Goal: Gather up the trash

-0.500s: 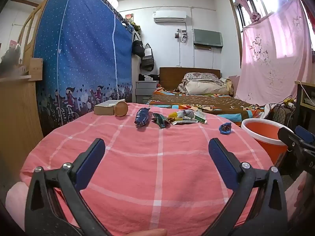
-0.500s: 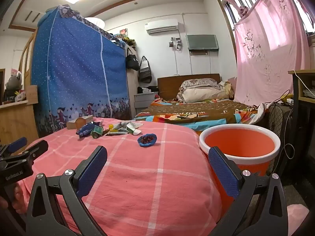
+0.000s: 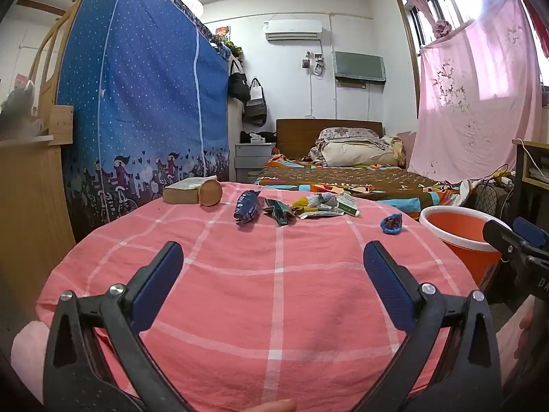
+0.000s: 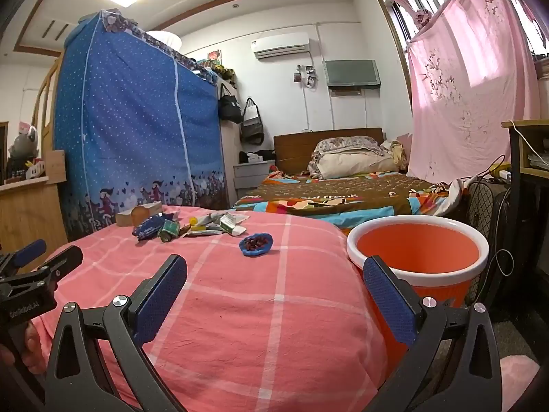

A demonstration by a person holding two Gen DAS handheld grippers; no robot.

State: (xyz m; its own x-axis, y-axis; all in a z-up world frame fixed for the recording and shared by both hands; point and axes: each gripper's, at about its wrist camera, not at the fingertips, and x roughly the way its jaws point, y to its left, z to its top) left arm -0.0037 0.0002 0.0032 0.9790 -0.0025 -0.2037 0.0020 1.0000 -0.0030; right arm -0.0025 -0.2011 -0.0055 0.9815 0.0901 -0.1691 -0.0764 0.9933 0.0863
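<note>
Barely anything has shifted since half a second back: both grippers hover in nearly the same spots over the near edge of the counter (image 3: 274,309) with its pink checked cloth. Left gripper (image 3: 272,267), jaws spread wide, nothing between them. Right gripper (image 4: 274,278), just as wide, also empty, its right finger hanging in front of the orange bucket (image 4: 417,250) standing beside the counter. Trash lies at the far side: a blue wrapper (image 3: 246,206), a green wrapper (image 3: 279,211), a heap of crumpled packets (image 3: 324,204), and a blue scrap (image 3: 392,224) lying apart, nearest the bucket. Left of the pile sits a brown box (image 3: 182,192) with a wooden disc (image 3: 210,193) touching it.
</note>
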